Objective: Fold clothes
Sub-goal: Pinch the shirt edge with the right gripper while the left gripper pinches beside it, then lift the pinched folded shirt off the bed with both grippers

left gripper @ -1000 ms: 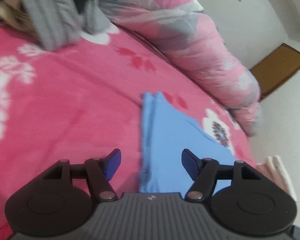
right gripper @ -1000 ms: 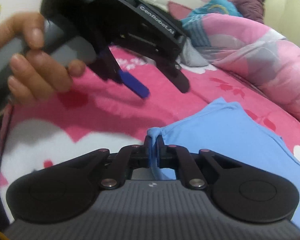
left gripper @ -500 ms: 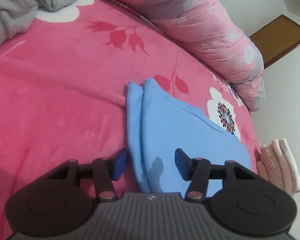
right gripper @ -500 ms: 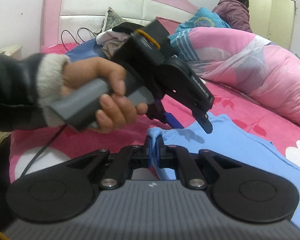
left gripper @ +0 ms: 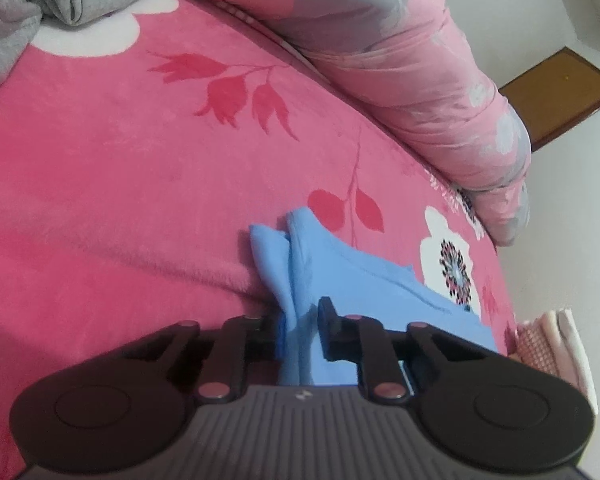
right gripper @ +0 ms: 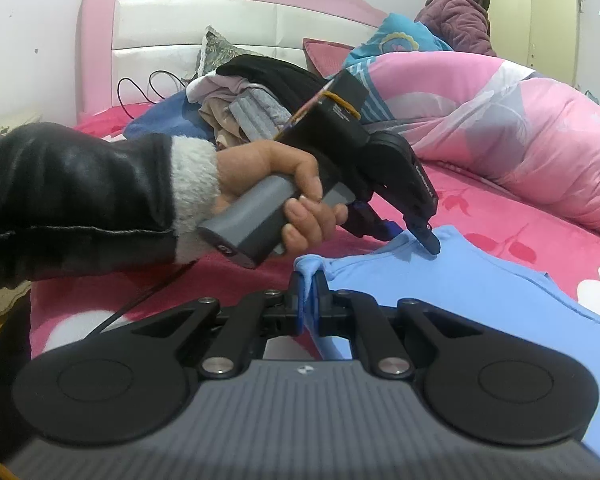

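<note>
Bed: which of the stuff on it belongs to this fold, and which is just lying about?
In the job:
- blue garment
- right claw, shut on a bunched corner of it
- left claw, jaws closing on another edge of it

Lying about:
- clothes pile by the headboard
- pink quilt
- grey garment
- folded stack at the bed's edge

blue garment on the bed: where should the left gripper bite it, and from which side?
On the bunched corner of the blue garment, along the same near edge the right gripper already pinches. There the layers lift off the pink blanket into a ridge, so come in low from the blanket side. The left gripper is closing there now, cloth between its jaws.
</note>
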Available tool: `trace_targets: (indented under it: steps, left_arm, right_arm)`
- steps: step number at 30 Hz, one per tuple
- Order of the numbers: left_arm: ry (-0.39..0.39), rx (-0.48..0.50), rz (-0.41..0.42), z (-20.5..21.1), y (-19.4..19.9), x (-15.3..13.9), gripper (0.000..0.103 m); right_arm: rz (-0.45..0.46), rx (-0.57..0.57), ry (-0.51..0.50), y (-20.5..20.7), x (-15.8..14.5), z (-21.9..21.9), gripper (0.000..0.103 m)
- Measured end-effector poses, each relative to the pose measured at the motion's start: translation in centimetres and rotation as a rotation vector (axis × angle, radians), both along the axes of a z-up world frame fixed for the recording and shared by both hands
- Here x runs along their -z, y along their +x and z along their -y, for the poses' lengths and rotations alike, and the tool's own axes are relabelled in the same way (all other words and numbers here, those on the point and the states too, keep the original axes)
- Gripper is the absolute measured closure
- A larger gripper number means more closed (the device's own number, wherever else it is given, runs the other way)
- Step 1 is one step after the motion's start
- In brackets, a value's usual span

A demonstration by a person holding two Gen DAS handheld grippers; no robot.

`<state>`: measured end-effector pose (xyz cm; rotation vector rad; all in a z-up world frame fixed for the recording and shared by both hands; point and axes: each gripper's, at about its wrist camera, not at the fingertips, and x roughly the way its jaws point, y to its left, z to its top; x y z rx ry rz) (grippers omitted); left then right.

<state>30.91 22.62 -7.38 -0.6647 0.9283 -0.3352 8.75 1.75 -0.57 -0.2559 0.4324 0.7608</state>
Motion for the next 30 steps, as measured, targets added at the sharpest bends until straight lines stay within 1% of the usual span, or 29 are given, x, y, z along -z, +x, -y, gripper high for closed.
trace_targets:
  steps: [4, 9, 13, 17, 20, 24, 30]
  left_arm:
    - [-0.011, -0.004, 0.012, 0.2, 0.5, 0.1, 0.087]
    - [-0.034, -0.026, -0.007, 0.2, 1.4, 0.8, 0.087]
    - [-0.022, -0.062, 0.017, 0.6, 1.5, 0.7, 0.091]
    - [-0.023, -0.100, 0.020, 1.0, 1.7, 0.3, 0.095]
    - [0.012, -0.094, 0.047, 1.8, 1.6, -0.9, 0.095]
    - [0.038, -0.094, 0.072, 2.9, 1.2, -3.1, 0.096]
    - [0.096, -0.088, 0.087, 5.8, 0.7, -6.3, 0.096]
  right_arm:
    - [0.004, 0.000, 0.001, 0.2, 0.4, 0.5, 0.101]
    - [-0.012, -0.009, 0.020, 0.3, 0.7, 0.7, 0.101]
    - [-0.017, -0.010, 0.038, 0.4, 0.7, 0.8, 0.101]
    - [-0.007, 0.005, 0.051, 0.2, 0.5, 1.2, 0.101]
    - [0.005, 0.030, 0.066, 0.0, 0.1, 2.1, 0.101]
    - [0.006, 0.082, 0.117, -0.3, -0.6, 4.2, 0.101]
    - [0.032, 0.171, 0.190, -1.4, -1.4, 7.8, 0.101]
